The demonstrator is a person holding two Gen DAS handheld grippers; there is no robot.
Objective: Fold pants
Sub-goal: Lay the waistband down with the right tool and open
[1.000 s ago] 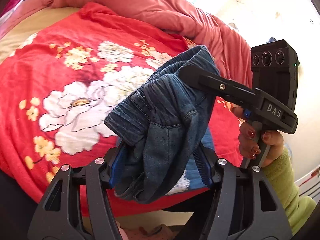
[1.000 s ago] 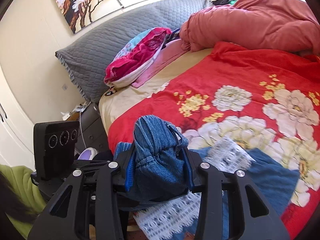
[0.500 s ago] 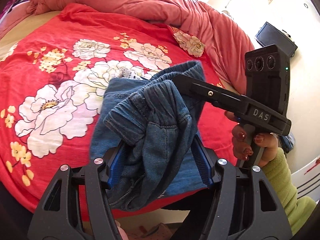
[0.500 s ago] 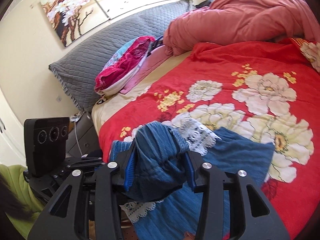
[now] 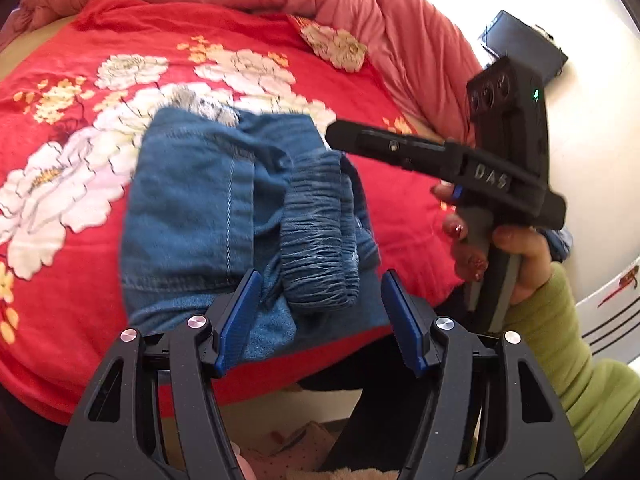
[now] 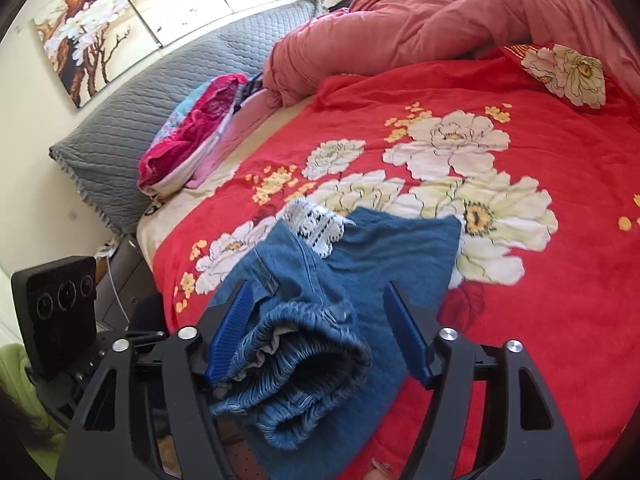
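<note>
The blue denim pants [image 5: 192, 208] lie folded on the red floral blanket, a white lace trim [image 6: 316, 224] peeking out at their far edge. The gathered waistband [image 5: 316, 232] is rolled up at the near end. My left gripper [image 5: 322, 312] straddles that roll, and its blue pads stand clear on both sides without pinching it. My right gripper [image 6: 320, 332] has the waistband [image 6: 304, 352] between its jaws, which are opening. The cloth rests against the left pad and is free of the right one. In the left wrist view the right gripper [image 5: 338, 136] hovers just right of the pants.
The red floral blanket [image 6: 520, 280] covers the bed, with a pink-red duvet [image 6: 440, 12] bunched at the far side. A grey quilted headboard [image 6: 132, 120] and a pile of pink clothes [image 6: 192, 136] sit far left. A green-sleeved arm [image 5: 560, 340] holds the right gripper near the bed's edge.
Both grippers carried the bunched pants forward and down, so the pants now lie flat on the blanket. The right jaws have spread and the wad of denim in both has gone slack.
</note>
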